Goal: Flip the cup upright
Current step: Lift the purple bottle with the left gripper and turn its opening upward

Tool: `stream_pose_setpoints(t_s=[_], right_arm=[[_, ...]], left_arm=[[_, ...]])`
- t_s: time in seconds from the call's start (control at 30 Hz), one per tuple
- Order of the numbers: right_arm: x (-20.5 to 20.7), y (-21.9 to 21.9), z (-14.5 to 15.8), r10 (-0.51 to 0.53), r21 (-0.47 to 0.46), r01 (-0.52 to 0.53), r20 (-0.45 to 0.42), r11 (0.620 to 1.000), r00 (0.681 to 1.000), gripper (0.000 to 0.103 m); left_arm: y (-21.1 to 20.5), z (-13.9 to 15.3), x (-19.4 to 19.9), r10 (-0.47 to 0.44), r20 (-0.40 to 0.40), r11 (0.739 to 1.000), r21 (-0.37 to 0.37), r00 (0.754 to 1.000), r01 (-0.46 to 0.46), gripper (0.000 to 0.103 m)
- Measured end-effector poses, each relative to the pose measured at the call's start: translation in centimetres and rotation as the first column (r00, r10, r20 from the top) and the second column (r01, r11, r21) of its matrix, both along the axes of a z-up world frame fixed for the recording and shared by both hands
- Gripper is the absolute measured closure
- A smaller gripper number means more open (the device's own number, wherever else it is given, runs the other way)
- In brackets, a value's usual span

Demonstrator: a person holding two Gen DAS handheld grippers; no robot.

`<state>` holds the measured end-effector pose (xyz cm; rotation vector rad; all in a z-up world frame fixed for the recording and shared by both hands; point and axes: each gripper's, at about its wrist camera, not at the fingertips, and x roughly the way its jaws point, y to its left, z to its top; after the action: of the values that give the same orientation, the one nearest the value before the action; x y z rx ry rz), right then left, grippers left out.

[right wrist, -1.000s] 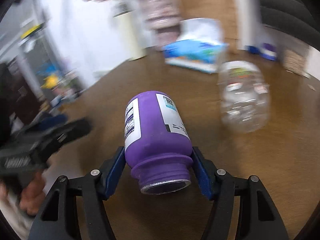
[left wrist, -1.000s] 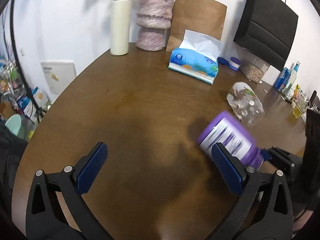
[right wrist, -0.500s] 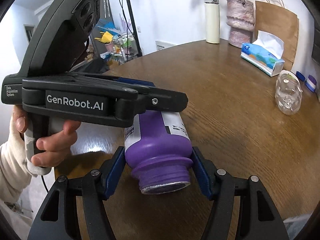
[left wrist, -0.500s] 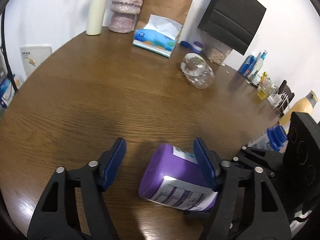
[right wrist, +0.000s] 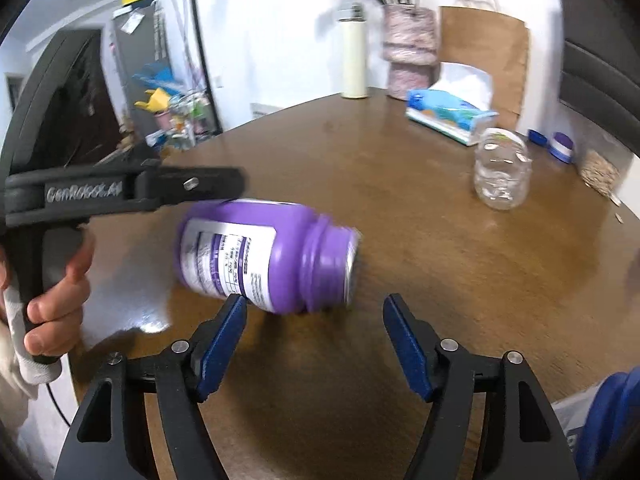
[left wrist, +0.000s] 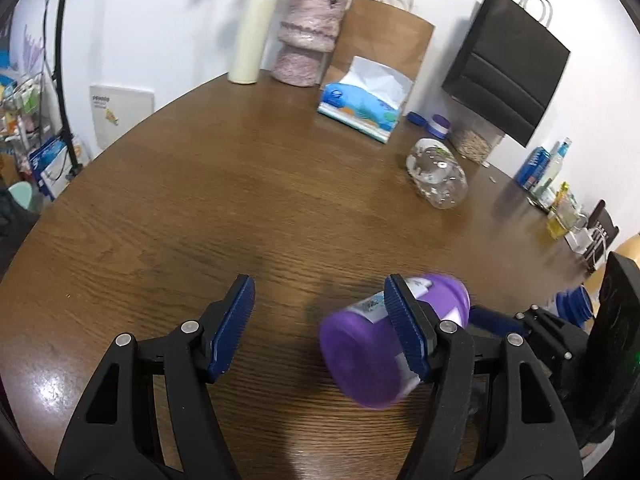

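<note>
A purple jar-shaped cup with a white label (right wrist: 268, 254) lies on its side on the brown table (right wrist: 460, 248), mouth to the right, blurred with motion. It also shows in the left wrist view (left wrist: 372, 356), its base toward the camera. My right gripper (right wrist: 316, 340) is open and empty just in front of it. My left gripper (left wrist: 320, 324) is open; its right finger (left wrist: 404, 336) overlaps the cup, and the cup sits mostly outside the jaws. The left gripper's body (right wrist: 120, 192) reaches over the cup in the right wrist view.
A clear plastic jar (left wrist: 438, 178) lies farther back on the table; it also shows in the right wrist view (right wrist: 502, 172). A tissue pack (left wrist: 362, 110), a pink vase (left wrist: 306, 46), a cream flask (left wrist: 252, 34) and paper bags (left wrist: 384, 42) line the far edge.
My right gripper has opened and let go of the purple cup, which now lies sideways on the table. My left gripper has shifted left, so the cup is no longer between its fingers.
</note>
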<state>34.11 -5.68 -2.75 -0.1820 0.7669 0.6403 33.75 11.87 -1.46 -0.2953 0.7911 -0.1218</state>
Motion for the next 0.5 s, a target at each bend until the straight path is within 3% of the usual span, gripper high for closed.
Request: stream_pose_setpoints(t_s=[0.23, 0.27, 0.3, 0.37, 0.43, 0.5], right_arm=[[0.5, -0.4, -0.1, -0.044, -0.007, 0.044, -0.012, 0.999, 0.999, 0.028], [0.6, -0.6, -0.1, -0.056, -0.004, 0.056, -0.010, 0.998, 0.998, 0.028], [0.8, -0.8, 0.0, -0.072, -0.003, 0.072, -0.007, 0.997, 0.997, 0.028], [1.1, -1.1, 0.1, -0.092, 0.007, 0.092, -0.006, 0.996, 0.996, 0.028], [1.1, -1.6, 0.7, -0.116, 0.031, 0.116, 0.003, 0.993, 0.993, 0.028], [0.8, -2.2, 1.7, -0.137, 0.061, 0.136, 0.017, 0.989, 0.990, 0.026]], left_arm=[[1.2, -0.2, -0.4, -0.005, -0.033, 1.000, -0.027, 0.999, 0.004, 0.039], [1.3, 0.1, -0.7, -0.025, -0.024, 0.999, -0.043, 0.999, 0.024, 0.033], [1.2, 0.7, -1.1, -0.064, -0.003, 0.996, -0.059, 0.998, 0.063, 0.028], [0.5, 1.8, -1.7, -0.144, 0.028, 0.989, -0.037, 0.989, 0.145, 0.004], [-0.9, 2.1, -1.5, -0.270, 0.014, 0.963, 0.012, 0.963, 0.270, 0.001], [-2.3, 1.6, -0.3, -0.363, -0.061, 0.930, 0.036, 0.930, 0.365, 0.001]])
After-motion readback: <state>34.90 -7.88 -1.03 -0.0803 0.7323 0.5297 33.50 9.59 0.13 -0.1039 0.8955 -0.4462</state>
